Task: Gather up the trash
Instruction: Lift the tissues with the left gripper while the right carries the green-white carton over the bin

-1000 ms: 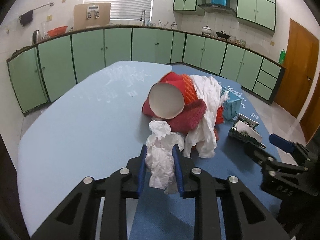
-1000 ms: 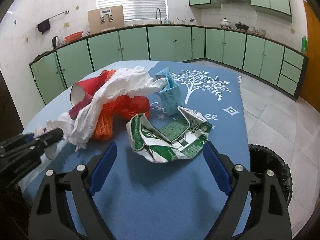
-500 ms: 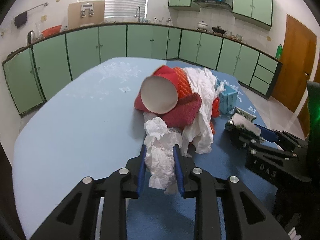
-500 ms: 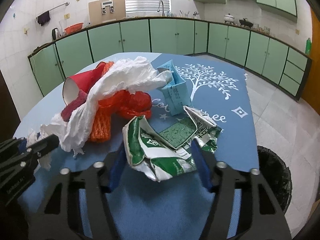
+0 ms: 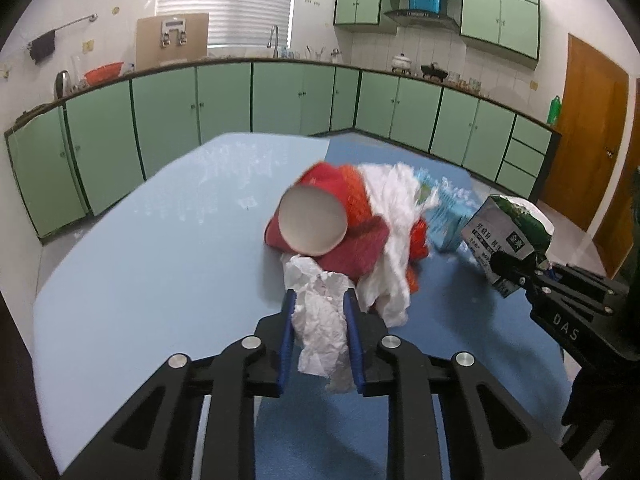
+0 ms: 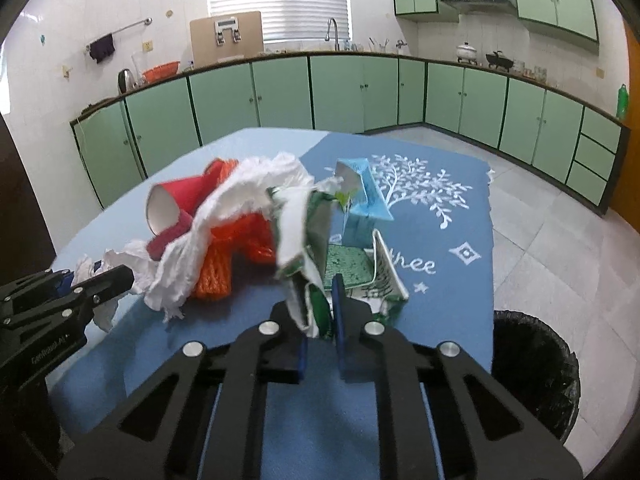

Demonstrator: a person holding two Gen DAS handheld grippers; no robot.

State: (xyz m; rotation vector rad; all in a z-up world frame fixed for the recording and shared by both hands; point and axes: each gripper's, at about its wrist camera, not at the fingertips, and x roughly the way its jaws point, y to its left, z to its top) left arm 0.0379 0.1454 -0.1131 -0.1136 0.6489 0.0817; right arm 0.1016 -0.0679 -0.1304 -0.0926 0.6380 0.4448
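My left gripper (image 5: 320,312) is shut on a crumpled white tissue (image 5: 320,320) just above the table. My right gripper (image 6: 320,316) is shut on a crushed green and white carton (image 6: 308,248) and holds it lifted off the table; the carton also shows in the left wrist view (image 5: 508,236). A trash pile lies ahead: a red paper cup (image 5: 314,224), orange mesh netting (image 6: 228,256), a white plastic bag (image 6: 240,208) and a light blue carton (image 6: 360,204).
A black bin with a liner (image 6: 536,368) stands on the floor right of the table. The table has a pale blue cover (image 5: 140,260) and a dark blue cloth (image 6: 432,216). Green cabinets line the walls.
My right gripper closed on the green carton and lifted it off the table. My left gripper kept hold of the tissue and rose slightly.
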